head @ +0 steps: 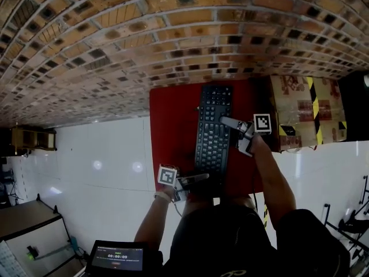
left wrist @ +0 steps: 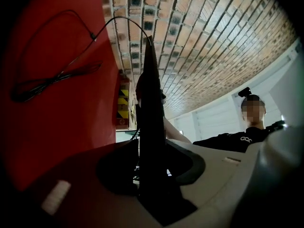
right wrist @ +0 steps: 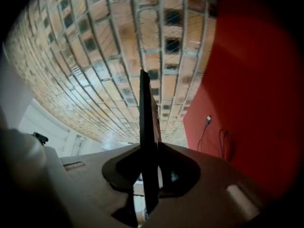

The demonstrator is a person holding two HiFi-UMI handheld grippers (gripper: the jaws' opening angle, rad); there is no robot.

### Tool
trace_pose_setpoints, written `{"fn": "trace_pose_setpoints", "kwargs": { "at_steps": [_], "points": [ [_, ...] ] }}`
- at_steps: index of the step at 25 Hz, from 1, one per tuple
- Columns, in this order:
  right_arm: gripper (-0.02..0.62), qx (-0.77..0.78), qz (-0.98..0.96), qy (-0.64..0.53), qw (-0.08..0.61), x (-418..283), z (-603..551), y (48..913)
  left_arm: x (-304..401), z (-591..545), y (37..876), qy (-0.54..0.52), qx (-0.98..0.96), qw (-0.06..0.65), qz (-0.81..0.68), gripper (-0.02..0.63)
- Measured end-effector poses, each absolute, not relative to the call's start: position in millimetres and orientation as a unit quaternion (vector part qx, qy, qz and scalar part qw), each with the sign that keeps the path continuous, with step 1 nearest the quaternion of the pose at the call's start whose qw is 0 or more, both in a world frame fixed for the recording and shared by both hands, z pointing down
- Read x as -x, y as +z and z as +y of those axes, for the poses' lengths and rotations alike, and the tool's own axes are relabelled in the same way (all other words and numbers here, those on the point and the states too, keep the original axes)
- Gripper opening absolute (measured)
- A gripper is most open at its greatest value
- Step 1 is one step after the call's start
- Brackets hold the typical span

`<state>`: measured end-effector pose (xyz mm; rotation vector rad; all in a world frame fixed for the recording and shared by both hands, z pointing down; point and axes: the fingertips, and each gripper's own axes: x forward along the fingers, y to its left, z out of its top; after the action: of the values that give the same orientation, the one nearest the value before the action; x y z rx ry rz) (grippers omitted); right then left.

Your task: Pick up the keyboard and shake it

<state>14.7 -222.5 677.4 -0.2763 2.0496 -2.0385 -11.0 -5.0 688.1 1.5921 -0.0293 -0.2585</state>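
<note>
Keyboard (head: 213, 131) in the head view is black and long. It runs away from you over the red table (head: 173, 120), w/ brick paving (head: 115, 39) beyond and white floor (head: 104, 154) to the left. Your L gripper (head: 200, 179) has it at the near end, and your R gripper (head: 229, 123) comes in from the right edge, abt halfway along. Cardboard box (head: 300, 111) w/ yellow-black tape stands just right of the table. A small screen (head: 115, 258) sits low at the left, by your knee. In the left gripper view you see the keyboard (left wrist: 151, 127) edge-on as a thin dark blade straight up the middle. Both jaws are closed onto it, one per face, so that claw is pinching the keyboard. The red top is off to the left w/ brick showing between it and the board, so the board looks clear of the table. Its cable (left wrist: 57, 75) arcs from the far end down onto the red and lies there in loose loops. A person (left wrist: 247, 132) in a dark shirt stands at the right. The right gripper view is the same picture mirrored: the board is edge-on btwn the jaws and this claw is pinching it too. The red top is on the right, and the cable's plug (right wrist: 208, 119) lies on it.
</note>
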Motion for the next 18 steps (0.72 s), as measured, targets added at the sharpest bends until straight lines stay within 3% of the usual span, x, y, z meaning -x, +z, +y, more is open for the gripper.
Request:
{"fn": "trace_pose_setpoints", "kwargs": {
  "at_steps": [4,18],
  "points": [
    [0.064,0.074,0.736,-0.663,0.117,-13.0,-214.8,630.8,2.6,-2.9,672.3,-0.103,-0.741,0.664,0.001,0.129],
    [0.064,0.0,0.874,-0.471,0.121,-22.9,-197.0,451.3,-18.7,-34.9,590.9,-0.079,-0.893,0.442,0.022,0.13]
  ]
}}
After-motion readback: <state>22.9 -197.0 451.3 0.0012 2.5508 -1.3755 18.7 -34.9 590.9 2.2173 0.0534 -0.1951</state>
